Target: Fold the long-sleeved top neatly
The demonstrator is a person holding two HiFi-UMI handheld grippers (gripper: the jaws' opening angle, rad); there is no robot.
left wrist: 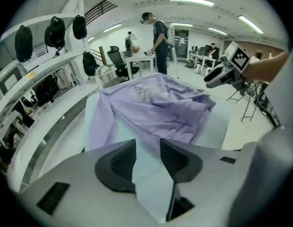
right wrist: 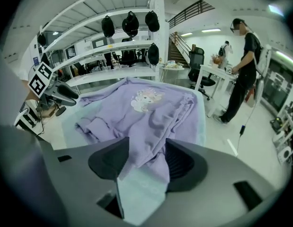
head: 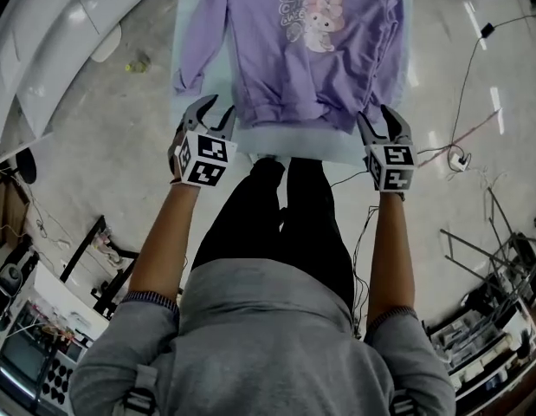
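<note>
Risk: left gripper (left wrist: pixel 147 152) gapes empty, right gripper (right wrist: pixel 147 162) gapes astride the top (head: pixel 285 68), nothing pinched; an uneven grab would skew the fold.

Both arms are stretched forward and down in the head view, with the grey sleeves (head: pixel 120 354) drawn back near the elbows. The left forearm (head: pixel 168 237) is angled toward 1 o'clock and the right forearm (head: pixel 390 250) toward 12. The left gripper (head: pixel 214 113) is held at 11 o'clock from the frame's centre, the right gripper (head: pixel 384 121) at 2 o'clock. Both are pointed away from the body. In each gripper view the jaws are seen standing apart. The marker cubes (head: pixel 204 159) are turned up toward the head camera.
</note>
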